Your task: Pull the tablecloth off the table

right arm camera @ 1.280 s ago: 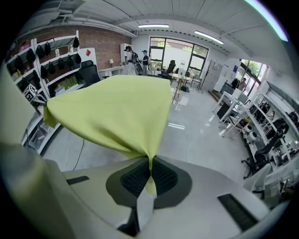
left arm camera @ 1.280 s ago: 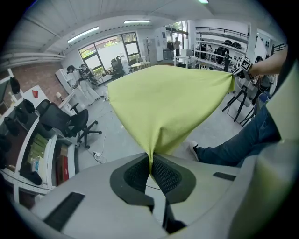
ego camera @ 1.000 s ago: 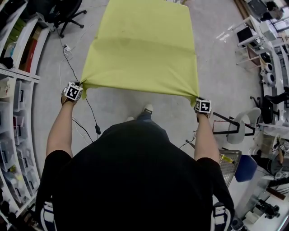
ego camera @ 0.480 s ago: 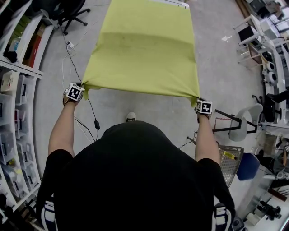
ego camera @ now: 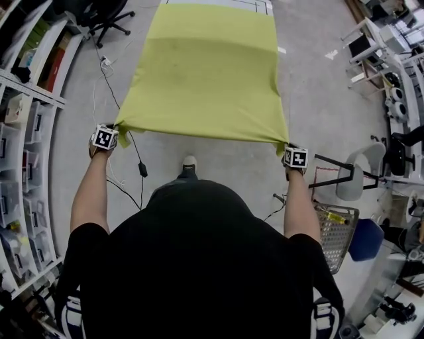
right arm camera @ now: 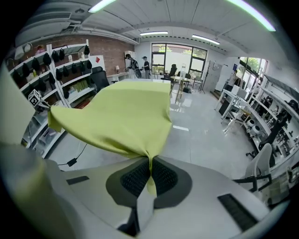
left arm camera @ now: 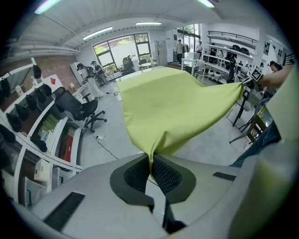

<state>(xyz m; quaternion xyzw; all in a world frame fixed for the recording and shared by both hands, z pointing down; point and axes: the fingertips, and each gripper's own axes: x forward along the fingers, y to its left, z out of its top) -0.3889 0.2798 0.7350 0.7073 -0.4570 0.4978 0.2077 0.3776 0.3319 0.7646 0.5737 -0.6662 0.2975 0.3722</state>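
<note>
The yellow-green tablecloth (ego camera: pixel 209 79) is stretched in one taut sheet. Its far part lies on the table (ego camera: pixel 218 4), of which a bare white strip shows at the far end. Its near edge hangs in the air over the floor (ego camera: pixel 318 99), slung between the two near corners. Each corner is pinched in clenched tongs, the left tongs (ego camera: pixel 118 129) on one and the right tongs (ego camera: pixel 285 144) on the other. Both gripper views show the cloth gathered to a thin fold between the dark pads (left arm camera: pixel 166 175). The likeliest failure, as I judge it, is a corner slipping free, because the bite is small. On the left hardly any cloth shows behind the pads, while on the right a short tail pokes through. A sharp tug, or the drag of the cloth over the table's edge, could therefore strip the left corner out first. An uneven pull between the two hands would skew the sheet and let it slide off one side of the table. Once the far end leaves the table it will probably drop to the floor and may drag over the cable (ego camera: pixel 142 169) lying there. That cable runs just beside the person's shoe (ego camera: pixel 189 162), and a wire basket (ego camera: pixel 334 232) stands near on the right. A foot could catch on either one.
</note>
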